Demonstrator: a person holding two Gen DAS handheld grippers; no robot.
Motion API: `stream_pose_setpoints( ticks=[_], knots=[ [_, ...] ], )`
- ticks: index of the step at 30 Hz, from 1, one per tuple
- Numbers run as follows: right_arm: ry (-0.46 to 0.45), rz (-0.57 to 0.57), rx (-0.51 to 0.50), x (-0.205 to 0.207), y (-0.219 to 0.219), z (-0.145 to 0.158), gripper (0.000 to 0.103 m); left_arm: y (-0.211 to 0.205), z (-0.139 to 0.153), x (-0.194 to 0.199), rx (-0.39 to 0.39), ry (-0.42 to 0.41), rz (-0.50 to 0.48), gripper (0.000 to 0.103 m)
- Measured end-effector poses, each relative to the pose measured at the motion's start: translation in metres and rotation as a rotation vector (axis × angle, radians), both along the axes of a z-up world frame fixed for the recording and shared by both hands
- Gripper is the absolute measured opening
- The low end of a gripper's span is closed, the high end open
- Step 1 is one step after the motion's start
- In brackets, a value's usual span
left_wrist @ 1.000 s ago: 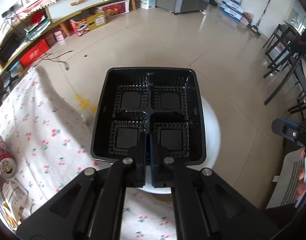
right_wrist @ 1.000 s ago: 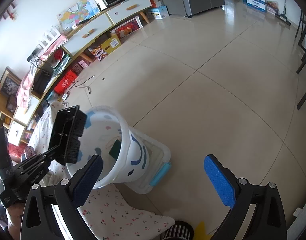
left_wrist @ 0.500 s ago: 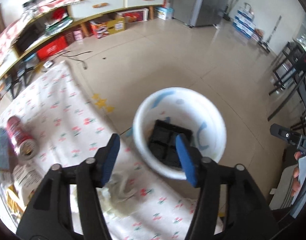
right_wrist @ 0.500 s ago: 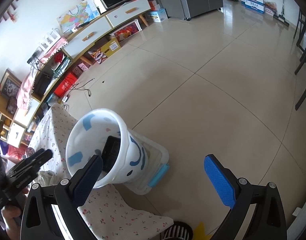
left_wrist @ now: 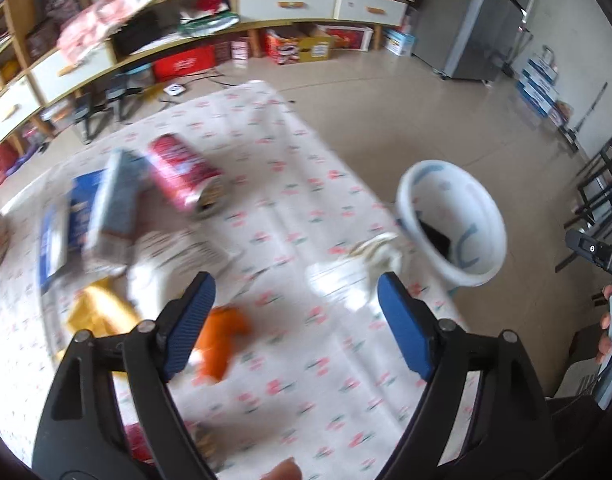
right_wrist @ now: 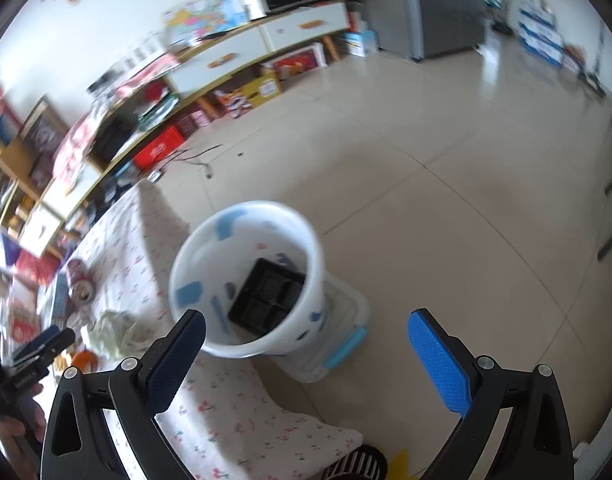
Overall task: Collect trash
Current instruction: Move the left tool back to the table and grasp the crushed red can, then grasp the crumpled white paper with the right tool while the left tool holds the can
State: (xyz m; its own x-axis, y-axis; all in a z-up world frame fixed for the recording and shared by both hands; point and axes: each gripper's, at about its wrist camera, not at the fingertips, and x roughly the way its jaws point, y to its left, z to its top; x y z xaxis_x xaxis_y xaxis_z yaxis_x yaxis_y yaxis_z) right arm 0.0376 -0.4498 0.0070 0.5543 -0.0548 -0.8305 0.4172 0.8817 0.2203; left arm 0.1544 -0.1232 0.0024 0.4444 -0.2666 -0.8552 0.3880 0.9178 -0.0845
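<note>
Trash is spread over the desk: a red can lies far-left of the left gripper, long axis slanting away. Its fingers, just opened, are spread wide and empty, as are the right gripper fingers over the bucket holding the black tray.

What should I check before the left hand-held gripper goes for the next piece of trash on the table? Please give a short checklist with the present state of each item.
1. Black tray is inside the white bin: ok.
2. Left hand-held gripper is open and empty; its jaws have just been opening: ok.
3. Right hand-held gripper is open and empty: ok.
4. Trash remains on the table: red can, blue carton, orange scrap, crumpled white wrapper: ok.
5. Left view is sharp enough to aim: not ok, blurred.
6. Bin has room for more: ok.
</note>
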Motion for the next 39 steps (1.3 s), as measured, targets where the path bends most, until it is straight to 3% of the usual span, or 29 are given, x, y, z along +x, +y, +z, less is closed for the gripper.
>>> stream_pose_setpoints(
  ticks=[10, 14, 19, 24, 33, 39],
  knots=[
    [0.035, 0.175, -0.021, 0.028, 0.081, -0.006, 0.102, 0.107, 0.004, -0.022, 0.023, 0.000, 0.130, 0.090],
    [0.044, 0.224, -0.042, 0.038, 0.109, -0.008, 0.102, 0.142, -0.005, -0.030, 0.035, 0.012, 0.175, 0.090],
    [0.067, 0.272, -0.061, 0.049, 0.138, -0.015, 0.102, 0.173, -0.027, -0.043, -0.005, 0.044, 0.234, 0.090],
    [0.095, 0.299, -0.068, 0.056, 0.152, -0.024, 0.102, 0.173, -0.042, -0.057, -0.063, 0.108, 0.237, 0.090],
    [0.121, 0.332, -0.085, 0.067, 0.171, -0.031, 0.102, 0.128, -0.060, -0.067, -0.042, 0.141, 0.166, 0.092],
    [0.136, 0.344, -0.092, 0.072, 0.178, -0.036, 0.102, 0.121, -0.074, -0.060, -0.013, 0.147, 0.203, 0.092]
  ],
)
